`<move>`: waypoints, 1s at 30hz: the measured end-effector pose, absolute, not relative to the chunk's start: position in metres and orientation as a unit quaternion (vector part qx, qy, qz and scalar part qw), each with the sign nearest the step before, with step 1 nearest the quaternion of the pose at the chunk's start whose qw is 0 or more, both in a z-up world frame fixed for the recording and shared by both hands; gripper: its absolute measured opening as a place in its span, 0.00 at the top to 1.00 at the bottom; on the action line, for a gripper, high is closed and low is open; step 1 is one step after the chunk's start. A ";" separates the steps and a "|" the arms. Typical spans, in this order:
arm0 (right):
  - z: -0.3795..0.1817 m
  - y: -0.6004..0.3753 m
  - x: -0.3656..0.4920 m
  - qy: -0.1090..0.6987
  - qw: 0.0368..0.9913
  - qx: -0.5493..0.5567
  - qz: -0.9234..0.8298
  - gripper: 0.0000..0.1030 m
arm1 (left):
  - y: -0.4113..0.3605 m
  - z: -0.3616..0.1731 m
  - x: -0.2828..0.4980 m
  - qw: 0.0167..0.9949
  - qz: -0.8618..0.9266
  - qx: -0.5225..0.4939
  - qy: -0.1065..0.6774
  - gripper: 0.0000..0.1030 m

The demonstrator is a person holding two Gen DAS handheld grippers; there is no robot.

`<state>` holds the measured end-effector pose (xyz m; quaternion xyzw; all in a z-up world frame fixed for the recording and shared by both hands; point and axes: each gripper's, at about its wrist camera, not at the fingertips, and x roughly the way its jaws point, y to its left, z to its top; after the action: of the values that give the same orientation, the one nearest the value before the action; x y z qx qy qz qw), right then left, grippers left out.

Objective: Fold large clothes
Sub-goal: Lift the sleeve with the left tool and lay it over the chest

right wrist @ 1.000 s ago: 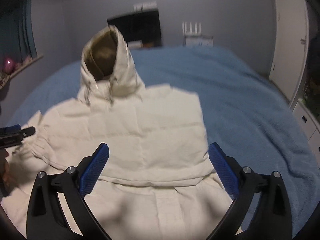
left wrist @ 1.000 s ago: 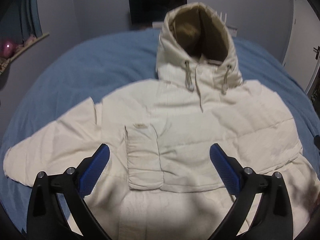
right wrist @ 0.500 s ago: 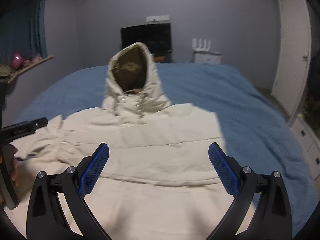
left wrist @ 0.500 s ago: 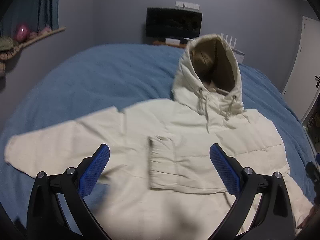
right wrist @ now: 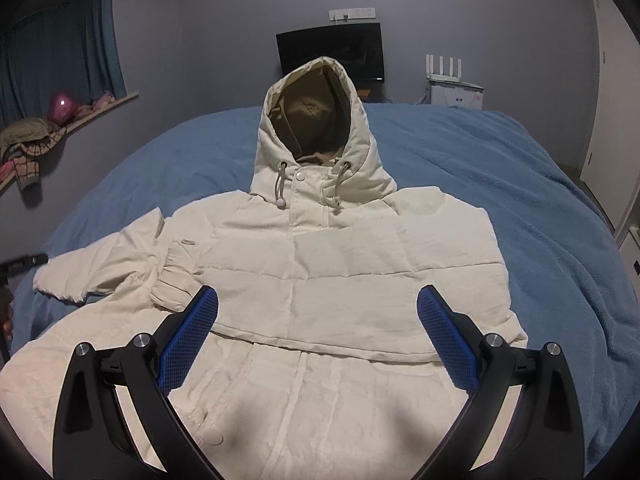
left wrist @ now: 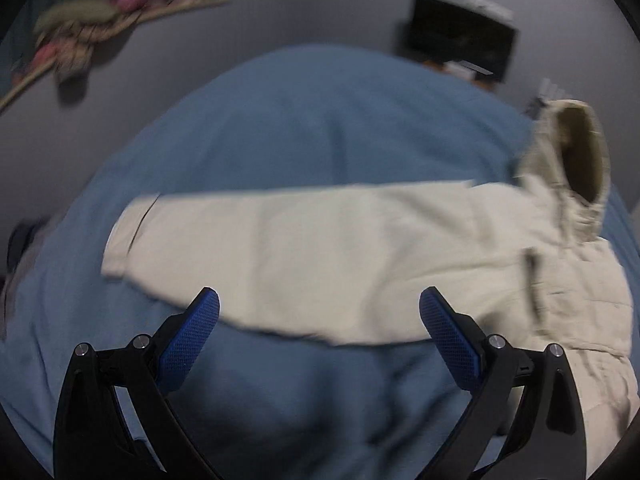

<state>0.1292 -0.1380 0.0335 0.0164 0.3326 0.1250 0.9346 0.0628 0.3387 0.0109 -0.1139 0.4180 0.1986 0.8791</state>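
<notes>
Taking the cream hooded jacket [right wrist: 340,264] as the marker, it lies front-up and spread over the blue bed [right wrist: 540,208], hood [right wrist: 320,120] pointing toward the far wall and the dark screen [right wrist: 330,54] beyond it. Out at the jacket's left side, its left sleeve [left wrist: 280,256] stretches flat across the cover, cuff farthest from the body; the left claw [left wrist: 318,334] hangs over that sleeve's near edge, fingers spread wide with nothing between them. That view is smeared, so I cannot tell whether the pads touch cloth. Nearer the jacket's chest, the other sleeve looks already laid across the front, its cuff [right wrist: 176,276] resting left of the placket. Over the jacket's lower front, the right claw [right wrist: 316,334] is likewise spread and empty, above the hem area. I judge the sleeve-folding step is in hand: next the left claw needs to drop, pinch the outstretched sleeve, and carry it inward over the chest.
</notes>
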 end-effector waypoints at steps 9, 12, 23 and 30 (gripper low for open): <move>0.020 -0.125 0.135 0.341 0.932 -0.019 0.120 0.07 | 0.431 -0.061 0.052 0.835 0.205 -0.268 0.434 0.13; 0.016 -0.124 0.136 0.344 0.931 -0.023 0.117 0.07 | 0.444 -0.068 0.059 0.834 0.211 -0.283 0.424 0.14; 0.012 -0.127 0.141 0.341 0.933 -0.023 0.114 0.07 | 0.467 -0.033 0.083 0.854 0.251 -0.228 0.395 0.84; 0.012 -0.138 0.147 0.336 0.936 -0.015 0.103 0.07 | 0.417 0.050 0.086 0.906 0.221 -0.130 0.337 0.91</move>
<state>0.1466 -0.1384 0.0120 -0.0151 0.3364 0.1033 0.9359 0.0861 0.4171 0.0496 -0.1296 0.3365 0.2214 0.9060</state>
